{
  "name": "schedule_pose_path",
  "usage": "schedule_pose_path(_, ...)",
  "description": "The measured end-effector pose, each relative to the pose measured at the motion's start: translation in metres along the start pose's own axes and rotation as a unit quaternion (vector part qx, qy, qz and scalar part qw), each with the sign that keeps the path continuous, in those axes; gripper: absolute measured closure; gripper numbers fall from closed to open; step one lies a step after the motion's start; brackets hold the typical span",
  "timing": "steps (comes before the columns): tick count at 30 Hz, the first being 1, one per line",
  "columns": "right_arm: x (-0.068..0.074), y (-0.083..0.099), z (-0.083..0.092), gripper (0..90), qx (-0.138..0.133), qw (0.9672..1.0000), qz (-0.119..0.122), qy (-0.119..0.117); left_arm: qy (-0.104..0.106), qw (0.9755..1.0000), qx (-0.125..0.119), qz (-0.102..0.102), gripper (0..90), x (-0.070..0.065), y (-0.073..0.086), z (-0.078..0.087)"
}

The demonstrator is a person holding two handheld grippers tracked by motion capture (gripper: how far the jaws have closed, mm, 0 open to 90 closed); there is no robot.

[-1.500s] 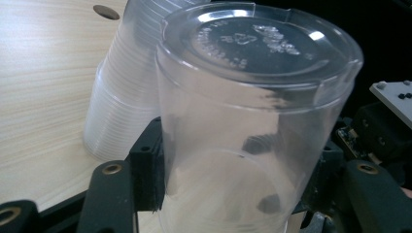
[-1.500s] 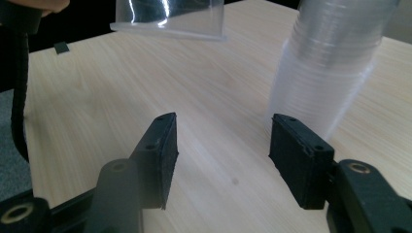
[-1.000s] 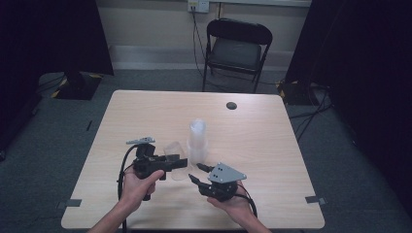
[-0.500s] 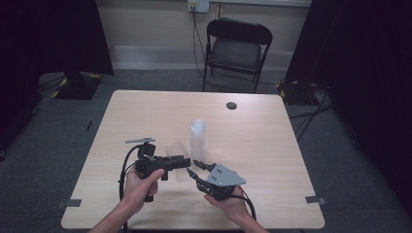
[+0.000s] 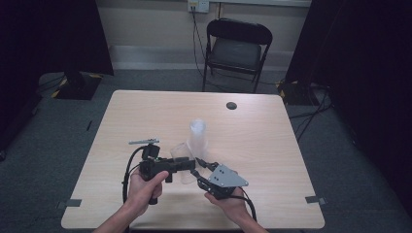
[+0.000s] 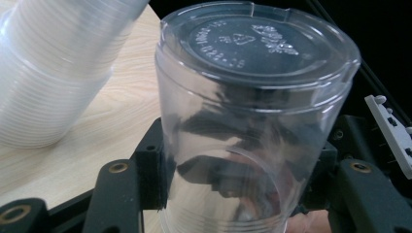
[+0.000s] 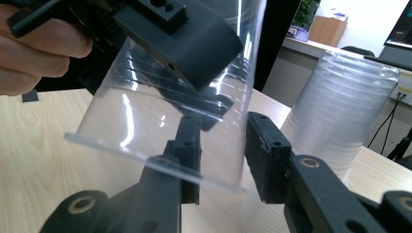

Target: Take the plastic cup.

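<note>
"Where was the cup (image 6: 252,126)?"

"In the air, low over the table (image 5: 272,141), just beside the stack (image 5: 197,137). The left gripper (image 5: 187,165) was clamped on its sides. The right gripper (image 7: 221,155) had one jaw inside the rim and one outside. Those jaws had just been closing, but they were not yet pressing."

"What could have gone wrong?"

"I thought the thin cup might crack if both squeezed hard. A pull could have knocked the stack over."

The clear cup (image 6: 252,121), clamped in the left tool (image 6: 233,194), bears embossed marks on its base: a triangular recycling sign and rows of characters too small to read.
</note>
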State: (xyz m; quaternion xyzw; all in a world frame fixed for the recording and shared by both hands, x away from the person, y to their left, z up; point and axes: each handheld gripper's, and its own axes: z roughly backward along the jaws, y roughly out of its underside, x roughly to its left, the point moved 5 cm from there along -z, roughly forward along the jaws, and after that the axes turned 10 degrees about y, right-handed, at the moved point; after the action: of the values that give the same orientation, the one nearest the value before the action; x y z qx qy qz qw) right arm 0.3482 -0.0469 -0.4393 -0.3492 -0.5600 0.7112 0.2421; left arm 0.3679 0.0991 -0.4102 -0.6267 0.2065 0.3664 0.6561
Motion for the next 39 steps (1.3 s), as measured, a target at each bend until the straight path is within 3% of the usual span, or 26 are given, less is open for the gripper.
schedule_pose_path(9, 0.000, -0.007, 0.001, 68.5, -0.026, 0.9996, -0.002, 0.010, 0.009, 0.9996, -0.015, 0.021, 43.2, -0.001, -0.002, 0.001)
schedule_pose_path(17, -0.003, -0.006, 0.001, 68.2, -0.017, 0.9998, 0.004, 0.010, 0.005, 0.9996, -0.017, 0.023, 43.0, -0.001, -0.002, -0.001)
schedule_pose_path(23, -0.005, -0.008, 0.003, 70.4, -0.028, 0.9995, 0.001, 0.014, 0.019, 0.9993, -0.017, 0.028, 42.6, 0.002, -0.001, -0.001)
schedule_pose_path(30, -0.007, -0.011, 0.004, 75.6, -0.036, 0.9991, 0.003, 0.023, 0.029, 0.9993, -0.007, 0.024, 41.1, 0.000, 0.002, -0.007)
schedule_pose_path(39, -0.009, -0.010, 0.005, 82.3, -0.033, 0.9992, 0.002, 0.021, 0.025, 0.9996, -0.007, 0.013, 34.9, 0.001, 0.003, -0.007)
